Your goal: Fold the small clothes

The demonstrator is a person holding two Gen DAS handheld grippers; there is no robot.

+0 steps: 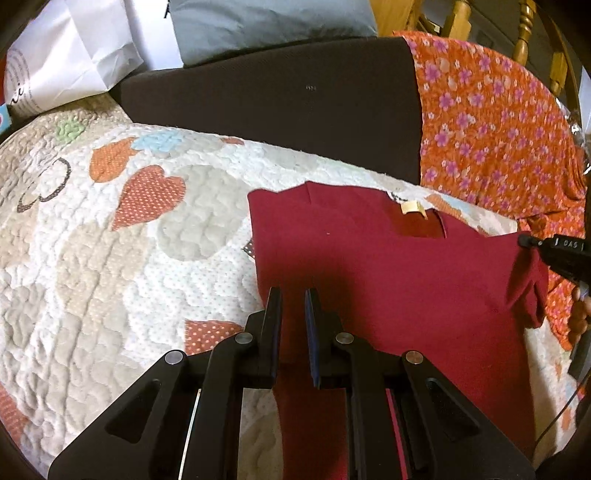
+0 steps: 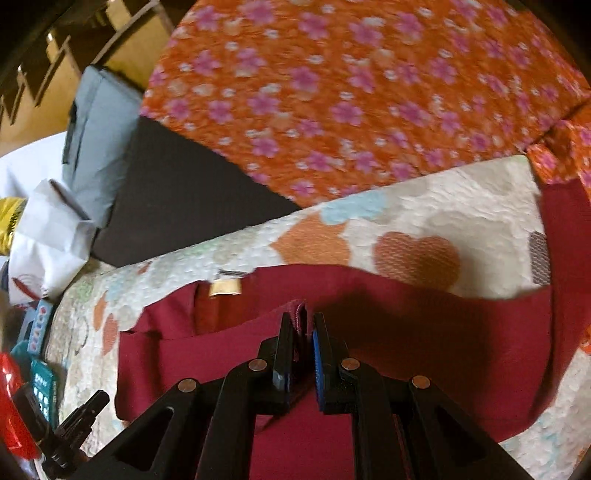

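Observation:
A dark red shirt (image 1: 388, 266) lies on a quilted heart-pattern cover (image 1: 110, 240), collar and tan label (image 1: 413, 208) at the far side. My left gripper (image 1: 293, 295) hovers over the shirt's left part with a narrow gap between its fingers and nothing in them. My right gripper (image 2: 303, 321) is shut on a fold of the red shirt (image 2: 424, 332) at its sleeve edge, lifting it. In the left wrist view the right gripper (image 1: 528, 242) shows at the far right with red cloth hanging from it.
An orange floral cloth (image 1: 491, 122) and a dark brown cushion (image 1: 277, 103) lie behind the shirt. White paper bags (image 1: 62, 62) and a grey pillow (image 1: 266, 26) are at the back left. Packets and small items (image 2: 33, 369) lie at the left in the right wrist view.

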